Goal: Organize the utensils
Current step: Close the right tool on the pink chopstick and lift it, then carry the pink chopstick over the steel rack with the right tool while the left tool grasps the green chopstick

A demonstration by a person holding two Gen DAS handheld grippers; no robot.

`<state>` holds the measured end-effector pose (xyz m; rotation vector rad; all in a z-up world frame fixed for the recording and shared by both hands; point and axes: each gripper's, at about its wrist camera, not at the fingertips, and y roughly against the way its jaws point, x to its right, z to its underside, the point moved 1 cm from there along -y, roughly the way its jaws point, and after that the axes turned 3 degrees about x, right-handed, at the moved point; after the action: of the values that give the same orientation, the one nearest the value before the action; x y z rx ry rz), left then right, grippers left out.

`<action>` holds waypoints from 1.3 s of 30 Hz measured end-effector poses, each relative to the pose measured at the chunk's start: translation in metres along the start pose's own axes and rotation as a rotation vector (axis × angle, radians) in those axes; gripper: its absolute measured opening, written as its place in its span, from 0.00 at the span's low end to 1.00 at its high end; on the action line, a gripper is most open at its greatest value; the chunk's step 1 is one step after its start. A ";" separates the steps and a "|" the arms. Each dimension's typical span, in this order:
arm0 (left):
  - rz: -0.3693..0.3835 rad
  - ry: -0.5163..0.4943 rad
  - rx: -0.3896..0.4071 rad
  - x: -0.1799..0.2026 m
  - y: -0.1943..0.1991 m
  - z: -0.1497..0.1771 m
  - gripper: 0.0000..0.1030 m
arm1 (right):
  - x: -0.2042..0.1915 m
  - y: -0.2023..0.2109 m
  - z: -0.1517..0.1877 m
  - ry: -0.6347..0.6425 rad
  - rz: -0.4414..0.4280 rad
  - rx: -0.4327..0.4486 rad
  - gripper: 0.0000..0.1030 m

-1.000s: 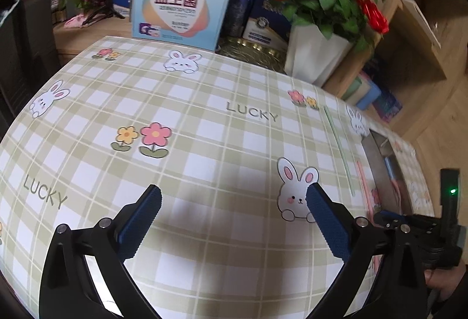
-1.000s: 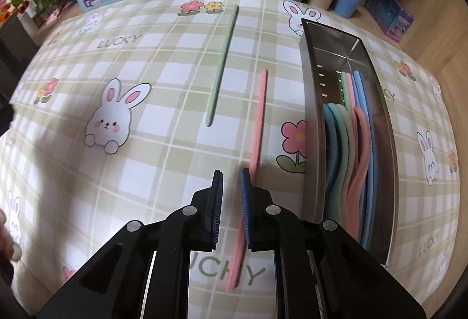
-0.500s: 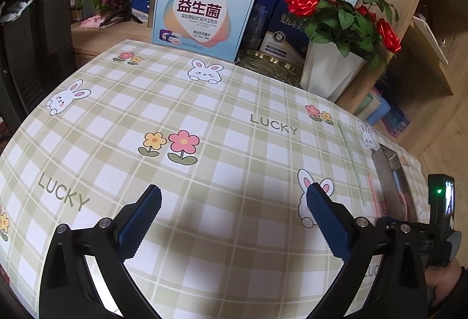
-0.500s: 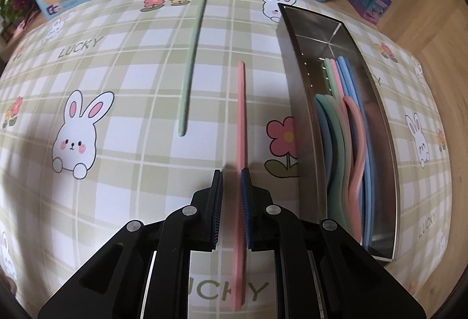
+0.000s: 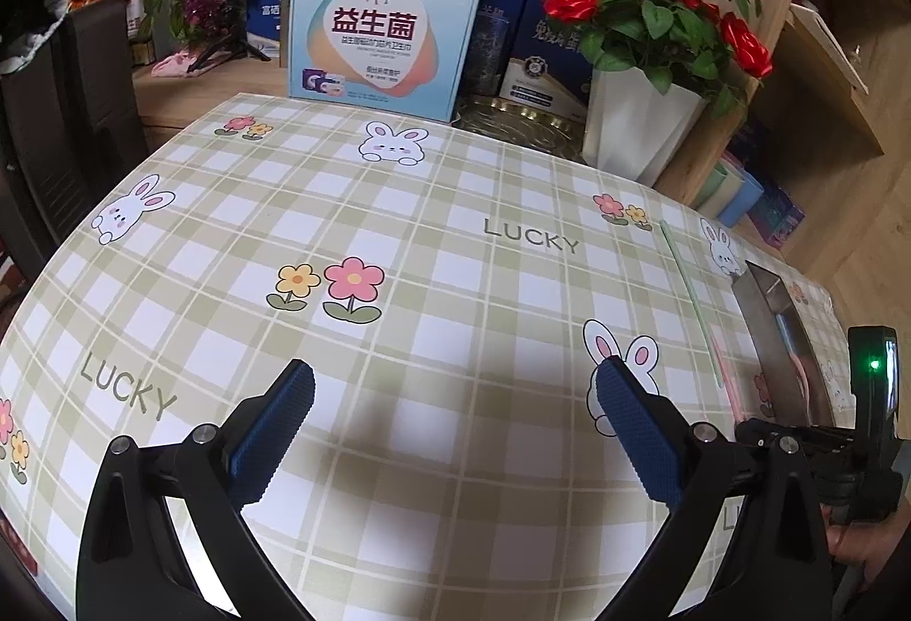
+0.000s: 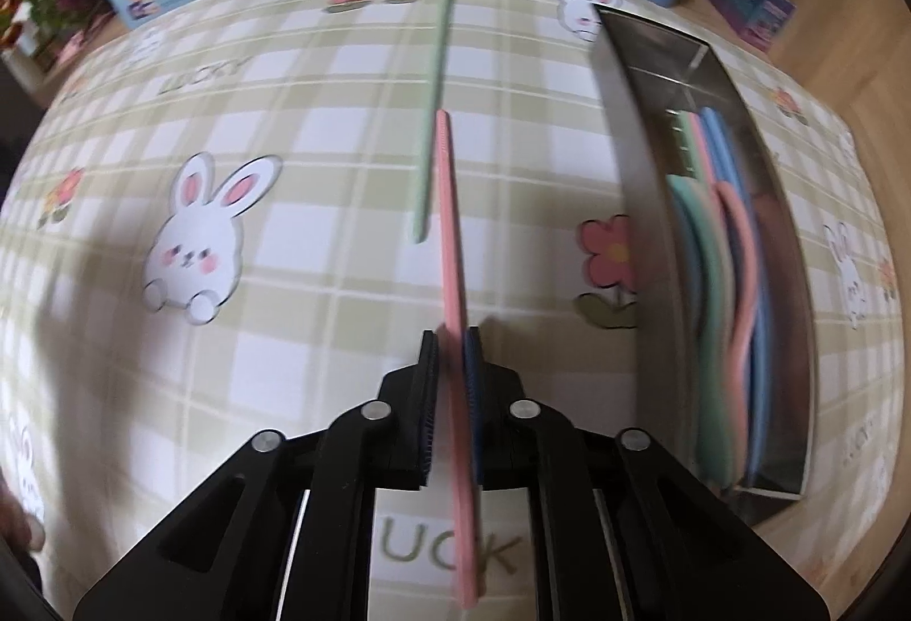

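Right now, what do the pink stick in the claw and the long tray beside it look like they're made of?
Pink chopstick: probably matte plastic or silicone; flat, even colour with no gloss or grain. Tray: looks like brushed stainless steel; grey walls with a dull, mirror-like sheen and small punched slots.

Both views are evenly and brightly lit by soft daylight. A soft grey shadow is cast on the surface (image 5: 398, 234) near the left gripper (image 5: 455, 427). The right wrist view is smeared by motion blur. Edges are bent and darkened by fisheye distortion.
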<state>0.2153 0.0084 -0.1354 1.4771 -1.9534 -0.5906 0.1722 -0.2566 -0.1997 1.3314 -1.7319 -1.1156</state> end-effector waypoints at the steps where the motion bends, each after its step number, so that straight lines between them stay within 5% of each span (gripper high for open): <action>1: 0.004 -0.006 -0.004 0.002 0.000 0.001 0.94 | -0.001 0.001 0.001 0.004 0.000 0.004 0.07; 17: 0.055 -0.017 -0.023 0.022 -0.002 0.006 0.93 | 0.008 0.005 0.010 0.020 -0.074 0.057 0.08; 31: 0.085 -0.063 -0.103 0.051 -0.013 -0.003 0.61 | 0.054 0.050 -0.004 -0.143 -0.251 0.234 0.06; 39: 0.178 -0.091 -0.163 0.118 -0.047 -0.021 0.50 | 0.119 0.064 -0.010 -0.245 -0.259 0.293 0.06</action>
<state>0.2401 -0.1178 -0.1283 1.1819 -2.0275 -0.7299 0.1265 -0.3666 -0.1360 1.6945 -2.0021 -1.2448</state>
